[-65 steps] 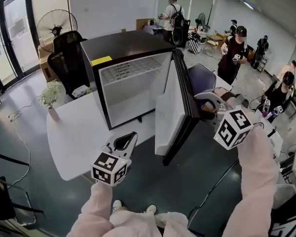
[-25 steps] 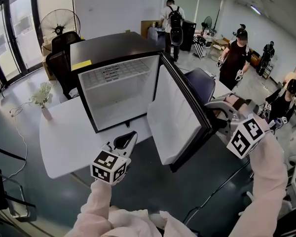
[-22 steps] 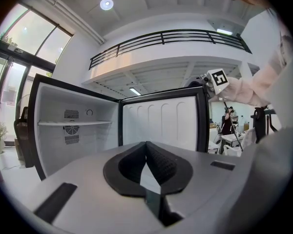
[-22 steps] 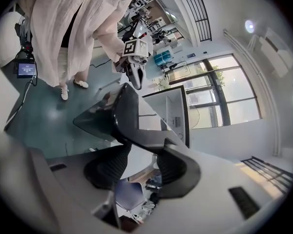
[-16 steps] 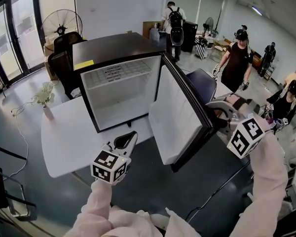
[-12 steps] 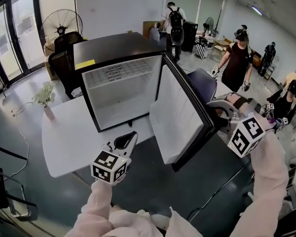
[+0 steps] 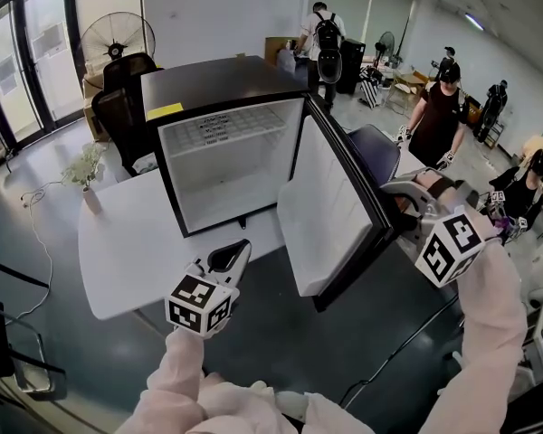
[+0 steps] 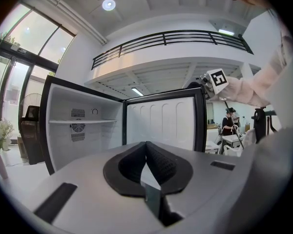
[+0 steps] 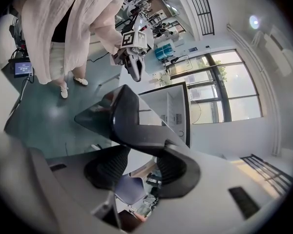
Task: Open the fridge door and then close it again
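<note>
A black fridge [image 7: 226, 80] stands on a white table [image 7: 127, 242] with its empty white inside showing. Its door [image 7: 330, 215] is swung wide open to the right. My right gripper [image 7: 400, 208] is at the door's outer free edge, and in the right gripper view the black door edge [image 9: 132, 126] lies between the pads of the right gripper [image 9: 139, 162]. My left gripper [image 7: 238, 253] hangs in front of the table, shut and holding nothing. In the left gripper view the left gripper [image 8: 146, 147] points at the open fridge [image 8: 83, 130] and door [image 8: 161, 121].
A small vase of white flowers [image 7: 89, 174] stands on the table's left end. Black chairs [image 7: 127, 98] and a fan [image 7: 118, 36] are behind the fridge. A purple chair [image 7: 371, 143] sits behind the door. Several people stand at the back right.
Since the earliest frame the door has swung wider open with my right gripper on its edge. In the last second it has hardly moved. The left gripper stays where it was.
</note>
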A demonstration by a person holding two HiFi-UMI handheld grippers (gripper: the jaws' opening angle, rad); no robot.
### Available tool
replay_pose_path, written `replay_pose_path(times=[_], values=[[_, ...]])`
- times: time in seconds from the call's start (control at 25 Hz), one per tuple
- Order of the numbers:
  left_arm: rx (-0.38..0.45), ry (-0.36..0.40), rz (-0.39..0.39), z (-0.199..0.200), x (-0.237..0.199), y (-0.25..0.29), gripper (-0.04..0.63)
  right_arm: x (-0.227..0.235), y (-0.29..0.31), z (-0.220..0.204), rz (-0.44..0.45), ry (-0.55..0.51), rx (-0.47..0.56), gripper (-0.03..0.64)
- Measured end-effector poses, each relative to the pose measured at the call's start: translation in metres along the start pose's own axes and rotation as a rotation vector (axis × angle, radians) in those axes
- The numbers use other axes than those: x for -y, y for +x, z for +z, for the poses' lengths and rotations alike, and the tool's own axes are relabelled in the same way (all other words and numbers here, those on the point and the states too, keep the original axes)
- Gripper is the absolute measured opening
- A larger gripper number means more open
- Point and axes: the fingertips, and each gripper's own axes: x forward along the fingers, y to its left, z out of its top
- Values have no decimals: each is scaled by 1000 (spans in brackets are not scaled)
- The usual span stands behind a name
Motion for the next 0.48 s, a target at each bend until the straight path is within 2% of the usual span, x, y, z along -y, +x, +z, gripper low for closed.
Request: replay_pose_path(times=[0.48], values=[[-16,-4,9,-9,-5,-23,11,4,5,18,-2,14,-4,173]])
